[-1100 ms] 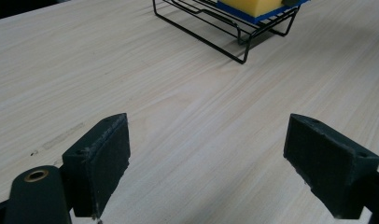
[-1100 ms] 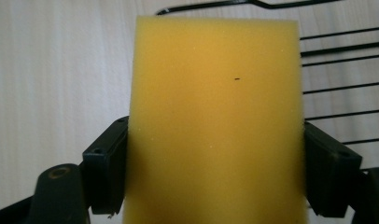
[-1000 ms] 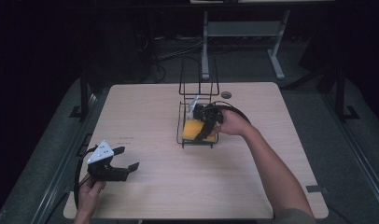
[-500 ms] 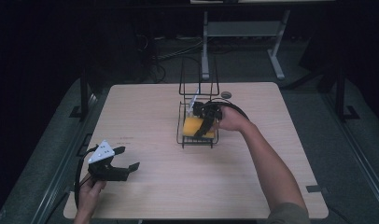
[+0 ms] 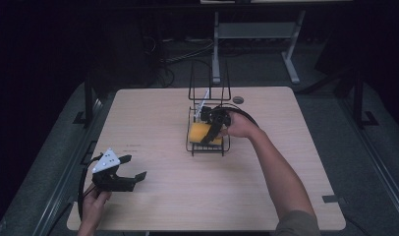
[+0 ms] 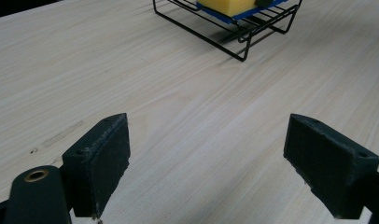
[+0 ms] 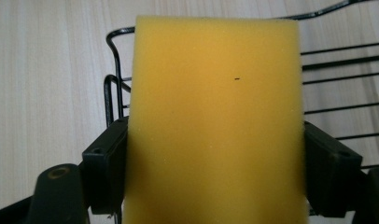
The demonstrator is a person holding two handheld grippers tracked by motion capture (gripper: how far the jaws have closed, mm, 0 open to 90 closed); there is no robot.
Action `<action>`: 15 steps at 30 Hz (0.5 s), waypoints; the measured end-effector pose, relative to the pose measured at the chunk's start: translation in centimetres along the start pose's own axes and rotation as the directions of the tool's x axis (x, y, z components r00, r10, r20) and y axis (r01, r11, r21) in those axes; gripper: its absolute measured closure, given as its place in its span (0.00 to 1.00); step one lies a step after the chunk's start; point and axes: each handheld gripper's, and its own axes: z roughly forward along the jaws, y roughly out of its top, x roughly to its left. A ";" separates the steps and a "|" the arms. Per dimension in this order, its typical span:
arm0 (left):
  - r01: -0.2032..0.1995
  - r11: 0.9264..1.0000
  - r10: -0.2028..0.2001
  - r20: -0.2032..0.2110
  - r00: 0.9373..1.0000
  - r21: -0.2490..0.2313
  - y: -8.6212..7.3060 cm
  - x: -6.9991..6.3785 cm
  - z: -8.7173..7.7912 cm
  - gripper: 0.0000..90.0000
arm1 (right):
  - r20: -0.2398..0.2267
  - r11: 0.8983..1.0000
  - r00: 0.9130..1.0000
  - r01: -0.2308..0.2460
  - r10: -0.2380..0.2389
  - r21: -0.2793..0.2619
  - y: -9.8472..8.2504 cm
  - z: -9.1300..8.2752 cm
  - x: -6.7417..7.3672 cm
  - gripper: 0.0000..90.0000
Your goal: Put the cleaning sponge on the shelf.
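A yellow sponge (image 5: 199,132) with a blue underside sits low in the black wire rack (image 5: 207,149) at the table's middle. My right gripper (image 5: 210,134) reaches in from the right and is shut on the sponge. In the right gripper view the sponge (image 7: 215,116) is pressed between both pads, with the rack's wires (image 7: 114,84) behind it. My left gripper (image 5: 133,167) is held open near the table's front left corner, far from the rack. In the left gripper view its jaws (image 6: 206,163) stand wide apart over bare wood, with the rack (image 6: 215,39) and sponge (image 6: 225,5) ahead.
The rack has a tall upright wire back (image 5: 209,81) on its far side. A small dark round disc (image 5: 238,100) lies on the table behind the rack. A cable loops from the left gripper past the table's left edge (image 5: 82,189). The floor around is dark.
My right gripper has shifted the sponge slightly left within the rack. The left gripper has stayed in place, still open.
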 end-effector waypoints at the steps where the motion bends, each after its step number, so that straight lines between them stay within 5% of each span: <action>1: 0.003 1.000 -0.003 0.001 1.000 -0.002 -0.1 0.0 0.0 0.16 | -0.004 1.000 1.000 -0.004 0.004 0.004 0.0 0.0 0.0 0.24; 15: 0.008 1.000 -0.008 0.006 1.000 0.001 -0.1 0.1 0.0 0.16 | -0.014 1.000 1.000 -0.023 0.023 -0.007 -0.1 0.0 -0.1 0.20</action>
